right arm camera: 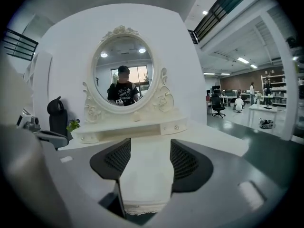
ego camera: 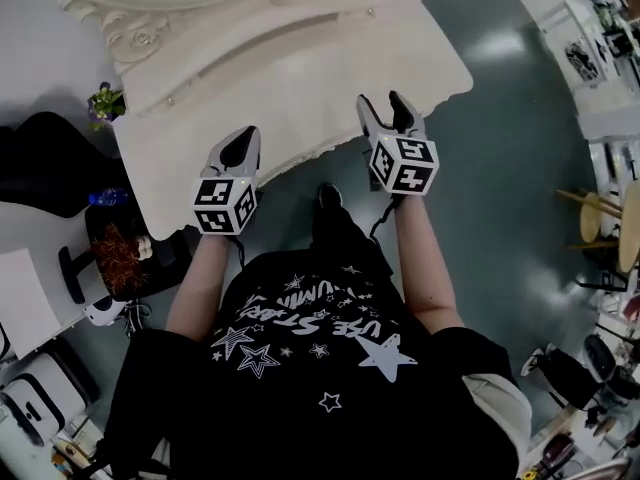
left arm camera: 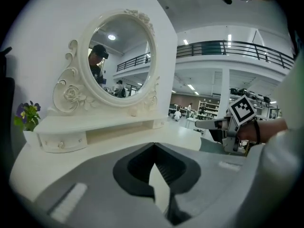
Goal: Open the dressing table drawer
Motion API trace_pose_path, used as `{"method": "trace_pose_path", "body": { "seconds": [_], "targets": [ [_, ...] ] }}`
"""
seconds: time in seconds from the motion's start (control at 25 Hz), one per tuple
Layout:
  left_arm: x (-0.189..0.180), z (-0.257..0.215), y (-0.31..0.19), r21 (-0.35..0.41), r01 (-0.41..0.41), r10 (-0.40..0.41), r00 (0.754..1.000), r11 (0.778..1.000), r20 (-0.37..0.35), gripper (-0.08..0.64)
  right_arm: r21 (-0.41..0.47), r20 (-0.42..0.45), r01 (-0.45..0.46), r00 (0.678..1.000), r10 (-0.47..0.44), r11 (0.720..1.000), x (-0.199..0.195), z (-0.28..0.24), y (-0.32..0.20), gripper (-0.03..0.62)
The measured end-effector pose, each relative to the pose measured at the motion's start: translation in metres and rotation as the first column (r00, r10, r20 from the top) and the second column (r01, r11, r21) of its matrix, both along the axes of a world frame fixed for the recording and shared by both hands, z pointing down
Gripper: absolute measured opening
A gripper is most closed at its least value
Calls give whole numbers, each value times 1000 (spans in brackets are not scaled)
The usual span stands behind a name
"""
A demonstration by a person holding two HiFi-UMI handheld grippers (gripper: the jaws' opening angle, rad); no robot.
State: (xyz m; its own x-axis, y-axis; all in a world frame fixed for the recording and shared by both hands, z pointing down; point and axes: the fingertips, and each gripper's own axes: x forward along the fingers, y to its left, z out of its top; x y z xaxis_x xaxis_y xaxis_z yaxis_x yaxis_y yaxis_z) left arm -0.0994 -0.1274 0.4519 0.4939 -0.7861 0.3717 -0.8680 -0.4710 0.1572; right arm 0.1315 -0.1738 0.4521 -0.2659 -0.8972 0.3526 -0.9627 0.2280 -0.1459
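Note:
The cream dressing table stands in front of me, with its oval mirror at the back. A low shelf under the mirror holds a small knobbed drawer at each end, the left one and the right one. My left gripper hovers over the table's front edge, its jaws shut to a point with nothing between them. My right gripper hangs at the front edge further right, open and empty. Neither touches a drawer. The table's front face is hidden from me.
A black chair and a small purple-flowered plant sit left of the table. Below them are a blue bottle and a dark stand with red stuff. Wooden stools are at the right. Green floor surrounds my legs.

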Motion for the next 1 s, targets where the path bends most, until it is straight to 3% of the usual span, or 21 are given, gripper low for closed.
{"method": "trace_pose_path", "body": {
  "seconds": [0.52, 0.8, 1.0],
  "targets": [
    [83, 6, -102, -15, 76, -76, 997, 997, -5, 2, -66, -18, 105, 994, -107, 992, 64, 22, -120, 264],
    [99, 15, -138, -19, 96, -95, 995, 995, 14, 2, -114, -43, 138, 989, -144, 984, 69, 42, -172, 259],
    [100, 26, -157, -31, 111, -110, 993, 993, 35, 2, -137, -35, 126, 991, -132, 983, 68, 59, -206, 213]
  ]
}}
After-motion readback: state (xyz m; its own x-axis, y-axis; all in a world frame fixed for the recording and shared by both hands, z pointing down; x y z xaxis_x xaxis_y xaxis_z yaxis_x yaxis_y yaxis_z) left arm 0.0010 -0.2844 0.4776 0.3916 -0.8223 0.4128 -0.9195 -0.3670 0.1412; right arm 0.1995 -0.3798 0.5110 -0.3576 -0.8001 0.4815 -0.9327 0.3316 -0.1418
